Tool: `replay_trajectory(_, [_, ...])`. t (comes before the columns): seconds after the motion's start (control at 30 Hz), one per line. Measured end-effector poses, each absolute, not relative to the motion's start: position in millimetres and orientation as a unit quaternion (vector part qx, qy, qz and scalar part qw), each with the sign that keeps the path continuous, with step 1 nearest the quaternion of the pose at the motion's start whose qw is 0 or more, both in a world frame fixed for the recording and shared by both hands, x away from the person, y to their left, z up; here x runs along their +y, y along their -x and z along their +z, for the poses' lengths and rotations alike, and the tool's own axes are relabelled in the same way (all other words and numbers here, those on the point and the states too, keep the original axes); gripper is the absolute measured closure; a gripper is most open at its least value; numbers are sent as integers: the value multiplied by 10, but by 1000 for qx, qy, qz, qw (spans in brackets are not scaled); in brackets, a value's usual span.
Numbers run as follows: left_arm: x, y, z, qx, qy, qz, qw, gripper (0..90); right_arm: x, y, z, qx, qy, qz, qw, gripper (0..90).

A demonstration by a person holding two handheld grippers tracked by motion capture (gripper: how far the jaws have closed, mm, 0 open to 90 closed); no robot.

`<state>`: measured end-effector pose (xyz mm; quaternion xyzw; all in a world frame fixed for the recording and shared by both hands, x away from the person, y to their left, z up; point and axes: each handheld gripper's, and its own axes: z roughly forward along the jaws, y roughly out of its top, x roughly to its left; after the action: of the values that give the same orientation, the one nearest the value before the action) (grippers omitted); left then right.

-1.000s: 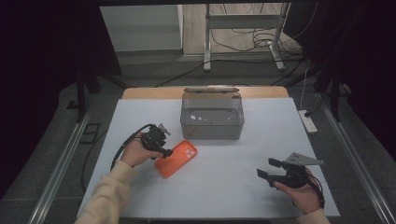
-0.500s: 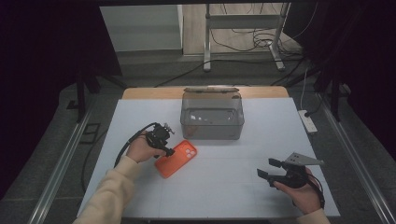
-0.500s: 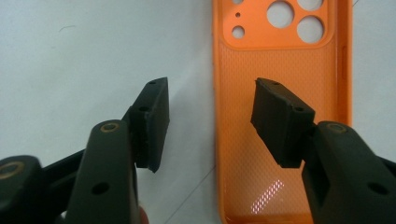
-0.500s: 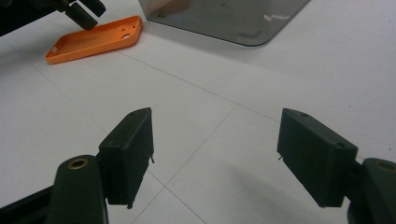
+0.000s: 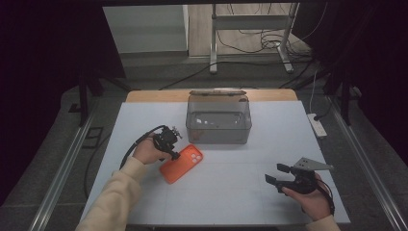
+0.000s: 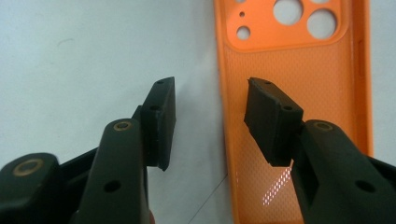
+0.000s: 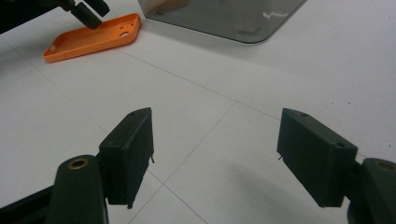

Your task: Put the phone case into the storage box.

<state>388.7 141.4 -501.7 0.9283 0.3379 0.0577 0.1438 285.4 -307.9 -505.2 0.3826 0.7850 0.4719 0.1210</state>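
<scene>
Left gripper view shows the orange phone case (image 6: pixel 289 93) lying flat on the white worktop (image 6: pixel 93 46), open side up with its camera holes at the far end. The left gripper (image 6: pixel 210 121) straddles the case's long edge: one jaw stands over the bare worktop just outside the rim, the other over the case's textured inner floor. The jaws have just been closing, but a gap remains on both sides of the rim, so nothing is pinched yet. That stance suits lifting the thin case by its side wall, since it lies too flat to grasp otherwise.

In the high view, the case (image 5: pixel 182 163) lies just in front of the smoky clear box (image 5: pixel 219 120), a likely destination. The right gripper (image 5: pixel 279 175) rests well apart, jaws wide and empty, seemingly waiting.
</scene>
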Motion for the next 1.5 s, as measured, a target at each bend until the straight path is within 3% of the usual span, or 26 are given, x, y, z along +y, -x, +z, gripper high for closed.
replay_trajectory(0.33, [1397,-3914,-5035,334,-932,53,134,568,-3079,-2859,-5059,786,-385,470,120,272])
replay_trajectory(0.67, [1357,-3943,-5019,336,-933,35,123,697,-3082,-2861,-5062,785,-387,469,119,273])
replay_trajectory(1.5, [1303,-3956,-5009,356,-928,20,111,865,-3075,-2856,-5058,787,-388,466,118,276])
